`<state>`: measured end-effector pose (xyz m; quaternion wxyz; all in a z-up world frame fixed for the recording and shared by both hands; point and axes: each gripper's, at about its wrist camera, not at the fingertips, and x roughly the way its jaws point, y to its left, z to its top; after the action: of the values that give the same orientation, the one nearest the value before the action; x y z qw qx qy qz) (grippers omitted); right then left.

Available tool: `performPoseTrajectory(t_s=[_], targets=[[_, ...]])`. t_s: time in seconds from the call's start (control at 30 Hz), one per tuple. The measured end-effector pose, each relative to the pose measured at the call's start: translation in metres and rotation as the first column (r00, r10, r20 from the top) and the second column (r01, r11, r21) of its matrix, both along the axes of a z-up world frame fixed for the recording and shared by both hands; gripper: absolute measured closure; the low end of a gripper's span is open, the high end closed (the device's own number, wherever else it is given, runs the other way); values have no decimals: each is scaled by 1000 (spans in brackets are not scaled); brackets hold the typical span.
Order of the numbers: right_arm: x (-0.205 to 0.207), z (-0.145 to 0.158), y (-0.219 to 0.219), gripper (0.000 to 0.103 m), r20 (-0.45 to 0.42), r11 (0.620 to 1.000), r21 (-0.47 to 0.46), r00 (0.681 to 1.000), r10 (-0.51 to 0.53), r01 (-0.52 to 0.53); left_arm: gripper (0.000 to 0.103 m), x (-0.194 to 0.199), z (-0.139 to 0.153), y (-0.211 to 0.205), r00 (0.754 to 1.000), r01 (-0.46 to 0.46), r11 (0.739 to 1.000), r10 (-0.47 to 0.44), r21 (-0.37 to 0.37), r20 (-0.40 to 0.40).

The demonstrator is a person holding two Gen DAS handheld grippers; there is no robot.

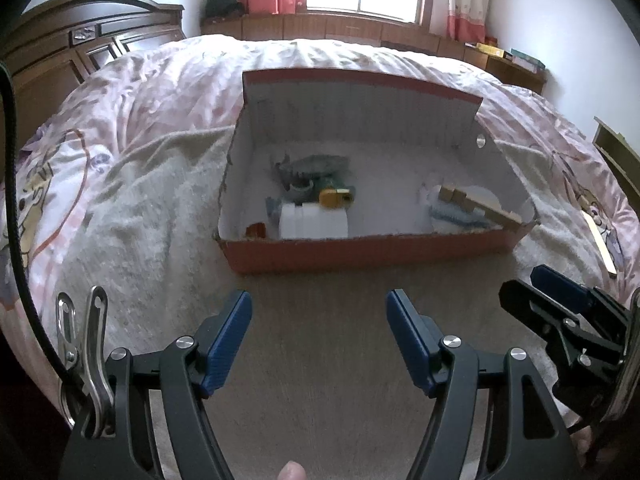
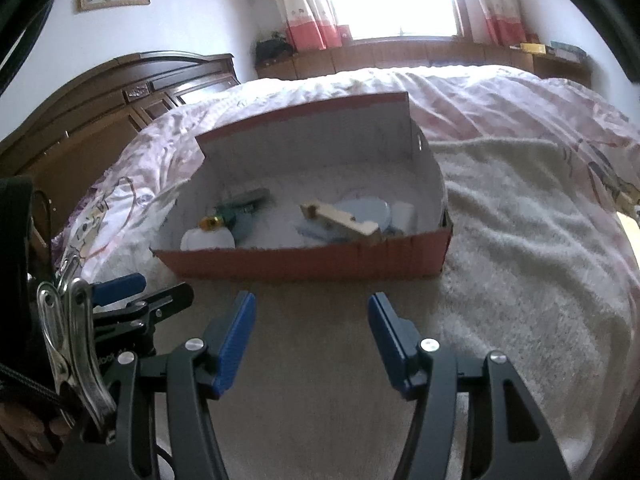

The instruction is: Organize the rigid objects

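Box (image 1: 360,252) lies just beyond both empty grippers.

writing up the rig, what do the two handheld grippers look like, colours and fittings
Both match: the left gripper and right gripper have black plastic linkage arms with round silver pivot bolts, and ribbed blue rectangular pads on the fingers. A shiny steel spring clip sits on the left side of each frame, and a black cable loops past the left gripper. No sleeve shows clearly.
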<state>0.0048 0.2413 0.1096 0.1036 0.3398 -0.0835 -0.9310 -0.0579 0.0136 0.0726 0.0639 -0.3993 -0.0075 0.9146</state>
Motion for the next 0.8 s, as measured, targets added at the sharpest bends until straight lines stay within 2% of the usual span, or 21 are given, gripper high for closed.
performPoseTrajectory(t_s=[0.3,0.8], targets=[[-4,-19,1,41,51,1000,14,999,-19,18,32,-3,-17,8,999,13,1000,-13,-9,40],[-9,-32,3,41,94,999,10,995,-34,34,32,-5,-24,13,998,18,1000,-17,-22,61]])
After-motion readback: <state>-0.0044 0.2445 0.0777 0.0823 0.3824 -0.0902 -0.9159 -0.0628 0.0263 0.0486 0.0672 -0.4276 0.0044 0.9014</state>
